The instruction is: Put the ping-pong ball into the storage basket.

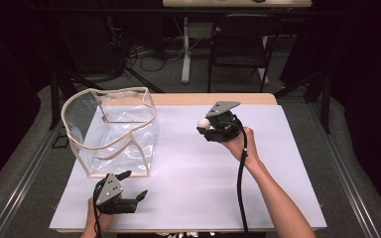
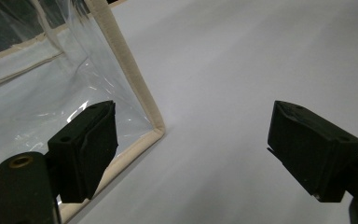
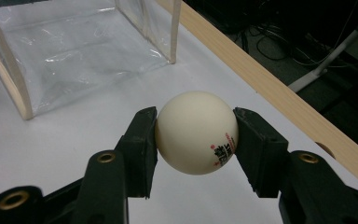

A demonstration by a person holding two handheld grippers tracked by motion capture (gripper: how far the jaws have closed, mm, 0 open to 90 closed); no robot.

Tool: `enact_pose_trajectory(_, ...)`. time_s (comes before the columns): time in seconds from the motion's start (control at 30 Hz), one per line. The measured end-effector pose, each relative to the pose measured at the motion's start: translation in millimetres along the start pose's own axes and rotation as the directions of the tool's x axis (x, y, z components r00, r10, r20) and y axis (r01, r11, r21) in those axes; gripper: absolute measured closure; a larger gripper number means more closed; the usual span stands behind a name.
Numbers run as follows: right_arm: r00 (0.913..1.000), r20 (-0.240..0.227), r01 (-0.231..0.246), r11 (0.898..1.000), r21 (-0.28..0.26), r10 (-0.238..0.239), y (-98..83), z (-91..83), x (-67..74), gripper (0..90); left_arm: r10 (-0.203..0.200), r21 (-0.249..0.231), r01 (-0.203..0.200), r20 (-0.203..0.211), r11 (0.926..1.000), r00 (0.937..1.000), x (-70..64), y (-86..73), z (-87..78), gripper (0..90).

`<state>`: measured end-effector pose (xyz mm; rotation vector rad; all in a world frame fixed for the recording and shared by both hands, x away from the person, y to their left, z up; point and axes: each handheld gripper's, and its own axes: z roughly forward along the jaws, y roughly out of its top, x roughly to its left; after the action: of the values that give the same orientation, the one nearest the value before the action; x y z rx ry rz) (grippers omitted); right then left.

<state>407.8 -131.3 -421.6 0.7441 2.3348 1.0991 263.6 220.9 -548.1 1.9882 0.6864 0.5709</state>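
Right gripper (image 3: pixel 196 135) clamped on white ball (image 3: pixel 196 132), pads at opposite sides for centred hold; ball above white table (image 1: pixel 193 173), right of clear bag (image 1: pixel 110 130). Left gripper (image 2: pixel 191 144) wide open, empty, beside bag corner, likely ready to steady it.

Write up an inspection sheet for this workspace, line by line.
Surface: white sheet over a wooden table, whose edge shows at the far side.
Job's things: cream ball with red and black print, clamped in the right gripper; clear plastic bag with beige trim, standing open at the left.
Clutter: nothing seen.
Grippers: right gripper shut on the ball, raised above the sheet; left gripper open, jaws wide, low near the bag's front corner, holding nothing.
Cables: one black cable trails from the right gripper along the forearm; loose cables on the floor beyond the table.
Surroundings: dark folding chair and a table leg behind; dark room.
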Motion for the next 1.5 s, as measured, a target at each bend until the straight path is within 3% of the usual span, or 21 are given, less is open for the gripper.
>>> enact_pose_trajectory(1.5, 0.9999, 0.003, 0.012, 1.000, -0.004, -0.012, 32.6, 14.7, -7.7, 51.2, 0.004, 0.001, -0.004, 0.001, 1.0000, 1.0000, -0.2, 0.1, -0.2, 16.3)
